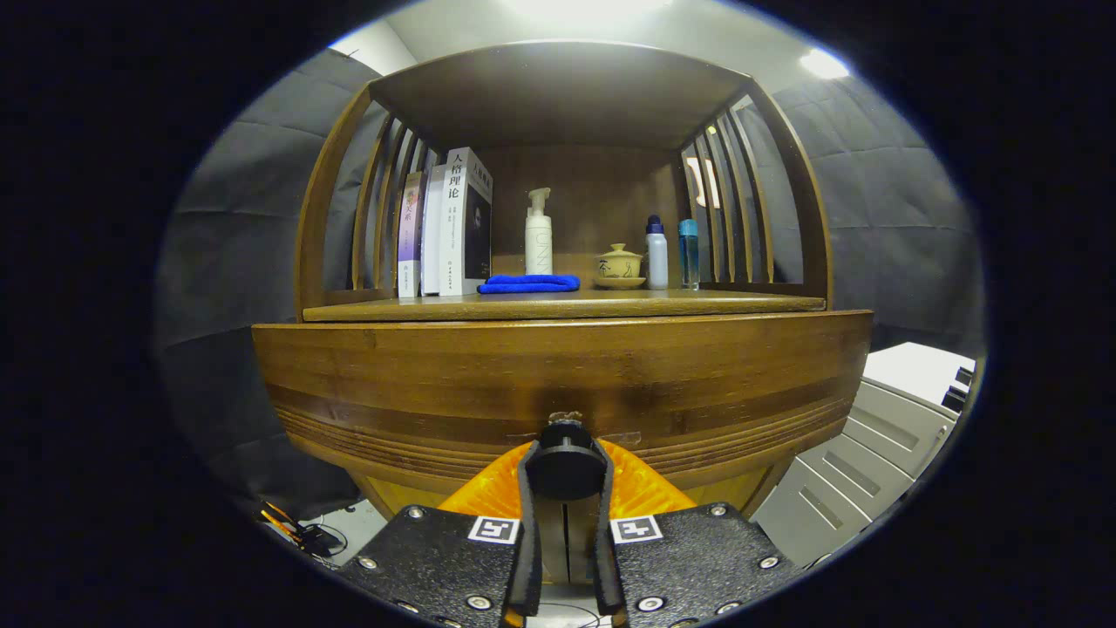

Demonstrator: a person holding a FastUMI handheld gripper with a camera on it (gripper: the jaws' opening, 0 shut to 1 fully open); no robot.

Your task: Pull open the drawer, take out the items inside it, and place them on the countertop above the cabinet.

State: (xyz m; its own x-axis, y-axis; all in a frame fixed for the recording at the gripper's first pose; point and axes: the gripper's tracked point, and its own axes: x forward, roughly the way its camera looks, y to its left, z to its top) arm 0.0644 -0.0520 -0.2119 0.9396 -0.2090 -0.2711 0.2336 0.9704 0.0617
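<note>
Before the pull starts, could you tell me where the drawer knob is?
The drawer knob sits between the gripper fingers, which close on it, low on the drawer front.

- We see the tool [565, 471] w/ both fingers pressed on the drawer knob [565, 469], drawer front [558, 375] just beyond.
- Worktop [558, 305] above drawer: books [445, 227] at left, cloth [529, 283] beside them, pump bottle [538, 234] behind cloth.
- Lidded cup [620, 264] right of pump bottle, then two bottles [671, 253].
- Filing cabinet [889, 427] to the right of the cabinet, lower down.
</note>
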